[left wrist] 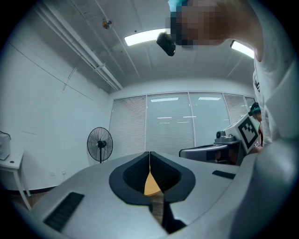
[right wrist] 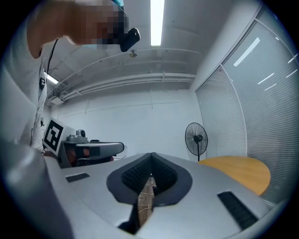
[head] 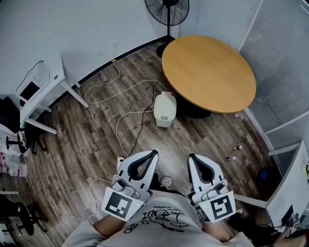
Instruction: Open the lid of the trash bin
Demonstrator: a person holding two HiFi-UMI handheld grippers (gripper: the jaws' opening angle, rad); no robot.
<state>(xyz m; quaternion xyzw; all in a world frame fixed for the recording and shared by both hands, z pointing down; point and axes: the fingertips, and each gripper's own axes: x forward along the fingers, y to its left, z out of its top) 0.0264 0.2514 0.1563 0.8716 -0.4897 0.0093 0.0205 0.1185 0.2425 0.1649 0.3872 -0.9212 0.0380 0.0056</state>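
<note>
Both grippers ride low and close to your body, the left gripper [head: 152, 154] and the right gripper [head: 193, 157] side by side with their noses pointing forward. Each has its jaws pressed together at the tips with nothing between them (their own cameras show only a sliver of tabletop or floor through the gap). I judge this a resting carry, since nothing within reach needs gripping and closed jaws are less likely to snag; the task looks not yet begun.

The trash bin [head: 164, 111] stands on the wooden floor well ahead of both grippers, a little nearer the left one's line, just beside the round table [head: 208, 72]; its lid [head: 166, 99] is down. You will probably need to step forward and lower a gripper to reach it.

Between the grippers and the bin, a white cable [head: 120, 120] and a black cable [head: 143, 120] trail across the floor; mind your feet there. Beyond the bin stands a fan [head: 167, 10]; far out on the left gripper's side is a white desk [head: 46, 84]; some small objects [head: 234, 152] lie on the floor off the right gripper's side, too small to identify.
</note>
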